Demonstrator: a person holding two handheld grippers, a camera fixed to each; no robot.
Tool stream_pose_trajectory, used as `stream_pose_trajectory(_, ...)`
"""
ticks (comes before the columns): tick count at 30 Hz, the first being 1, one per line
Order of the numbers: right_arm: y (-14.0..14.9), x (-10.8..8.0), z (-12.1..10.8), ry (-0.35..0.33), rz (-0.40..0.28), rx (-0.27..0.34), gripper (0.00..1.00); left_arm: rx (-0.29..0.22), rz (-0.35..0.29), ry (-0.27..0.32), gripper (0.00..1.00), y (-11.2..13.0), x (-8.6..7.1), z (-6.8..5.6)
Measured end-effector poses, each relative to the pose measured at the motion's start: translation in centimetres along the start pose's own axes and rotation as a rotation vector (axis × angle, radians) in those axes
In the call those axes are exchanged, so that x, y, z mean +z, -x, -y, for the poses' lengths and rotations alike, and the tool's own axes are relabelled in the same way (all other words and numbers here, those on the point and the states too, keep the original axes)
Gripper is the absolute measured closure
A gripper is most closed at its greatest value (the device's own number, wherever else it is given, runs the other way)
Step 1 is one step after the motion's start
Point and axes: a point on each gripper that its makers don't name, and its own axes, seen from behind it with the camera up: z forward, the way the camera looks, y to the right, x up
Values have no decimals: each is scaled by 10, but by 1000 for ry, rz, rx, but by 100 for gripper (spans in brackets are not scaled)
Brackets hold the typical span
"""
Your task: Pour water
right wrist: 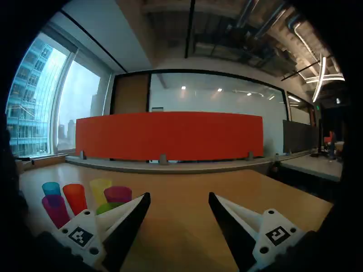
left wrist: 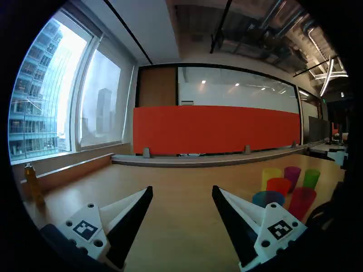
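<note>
Several coloured plastic cups stand grouped on the wooden table (left wrist: 181, 190): in the left gripper view a yellow cup (left wrist: 271, 177), a purple cup (left wrist: 292, 176), a green cup (left wrist: 311, 177), an orange-red cup (left wrist: 278, 186), a blue cup (left wrist: 267, 198) and a red cup (left wrist: 302, 202), all to the right of my left gripper (left wrist: 182, 192), which is open over bare table. An amber bottle (left wrist: 32, 183) stands at the far left by the window ledge. In the right gripper view the cups (right wrist: 75, 197) sit at lower left, beside my open right gripper (right wrist: 179, 197).
A red divider panel (left wrist: 213, 129) runs along the table's far edge, with a glass wall behind it. Large windows (left wrist: 50, 99) line the left side. Another desk (right wrist: 313, 165) stands off to the right.
</note>
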Motion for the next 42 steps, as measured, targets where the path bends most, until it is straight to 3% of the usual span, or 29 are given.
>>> stream_pose_trajectory(27, 3, 2, 2, -7, 21, 3, 1, 19, 7, -8, 3, -7, 2, 1)
stream_pose_trajectory(33, -17, 2, 6, -24, 14, 3, 1, 11, -7, 18, 3, -34, -2, -5)
stream_pose_trajectory(42, -73, 1, 4, -48, -6, -28, 1, -15, 25, 64, 3, -64, -5, -15)
